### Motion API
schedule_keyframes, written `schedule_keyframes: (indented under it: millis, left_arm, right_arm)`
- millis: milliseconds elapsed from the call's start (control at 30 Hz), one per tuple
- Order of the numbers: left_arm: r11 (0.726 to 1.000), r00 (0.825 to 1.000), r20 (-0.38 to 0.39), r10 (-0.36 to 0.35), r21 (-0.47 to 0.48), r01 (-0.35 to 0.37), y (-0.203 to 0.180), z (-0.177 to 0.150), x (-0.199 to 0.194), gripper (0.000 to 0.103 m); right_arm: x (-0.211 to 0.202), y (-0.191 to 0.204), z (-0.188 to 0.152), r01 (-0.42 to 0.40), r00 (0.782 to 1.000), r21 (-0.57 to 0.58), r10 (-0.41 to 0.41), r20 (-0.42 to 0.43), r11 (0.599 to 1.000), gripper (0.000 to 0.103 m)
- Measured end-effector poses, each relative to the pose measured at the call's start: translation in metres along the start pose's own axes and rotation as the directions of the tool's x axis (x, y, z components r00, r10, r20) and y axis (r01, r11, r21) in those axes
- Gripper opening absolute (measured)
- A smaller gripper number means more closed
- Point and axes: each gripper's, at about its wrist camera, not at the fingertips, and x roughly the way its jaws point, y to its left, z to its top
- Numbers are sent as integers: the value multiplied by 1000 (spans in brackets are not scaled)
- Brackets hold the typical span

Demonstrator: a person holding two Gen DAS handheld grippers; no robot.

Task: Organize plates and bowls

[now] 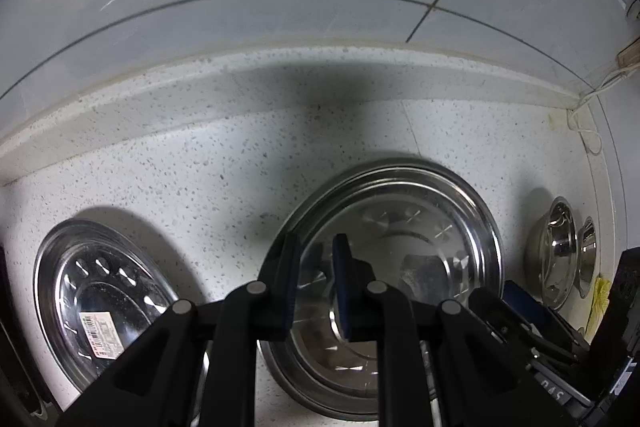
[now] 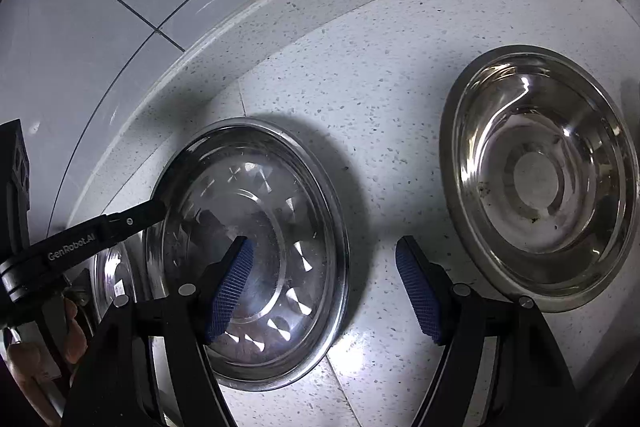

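Steel dishes stand on a speckled white countertop [image 1: 192,163] under both claws. The left gripper [image 1: 316,247] points steeply down and is almost closed. Its 2 blue pads sit on either side of the near-left rim of a large steel plate [image 1: 440,195], 1 finger outside the rim and 1 inside, so it seems to pinch this rim. The right wrist view agrees: there the tip of the left gripper [image 2: 156,209] touches the left edge of the same plate [image 2: 280,155]. I cannot tell if this plate lies flat on the counter or is a little lifted.

To the left of this claw there is a second steel plate [image 1: 80,267] with a paper label [image 1: 100,333] inside it. Far to its right, near the wall, 2 small steel bowls [image 1: 556,251] stand close together.

The right gripper [image 2: 324,247] is wide open and holds nothing. Its left finger hangs over the inside of the large plate, and its right finger is over bare counter. To the right of this claw, apart from the plate, a steel bowl [image 2: 540,179] stands upright with some dark specks inside. At the lower left edge of this view, a person's hand [image 2: 32,359] holds the left tool.
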Motion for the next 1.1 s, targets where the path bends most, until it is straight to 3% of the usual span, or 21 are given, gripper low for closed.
schedule_keyframes:
  millis: [200, 333, 567, 667, 833, 1100]
  left_arm:
    - [999, 999, 14, 32, 9, -32, 8, 12, -17, 17]
    - [999, 999, -1, 37, -4, -37, 19, 13, -19, 29]
    - [999, 999, -36, 36, 1, -36, 19, 10, -2, 29]
    - [1000, 998, -51, 31, -4, -31, 21, 12, 3, 32]
    - [1000, 998, -58, 26, 17, -25, 23, 11, 7, 51]
    - [996, 996, -47, 82, 34, -80, 11, 10, 11, 54]
  right_arm:
    - [-2, -1, 0, -12, 1000, 13, 13, -5, 1000, 69]
    - [-6, -5, -1, -27, 1000, 19, 28, -14, 999, 70]
    - [-6, -3, -8, -18, 1000, 17, 18, -23, 1000, 97]
    - [-6, -2, -13, 0, 1000, 9, 0, -20, 1000, 99]
    - [-4, -2, -16, 21, 1000, 14, -21, -16, 1000, 101]
    - [-1, 0, -14, 93, 996, 2, -93, -3, 996, 102]
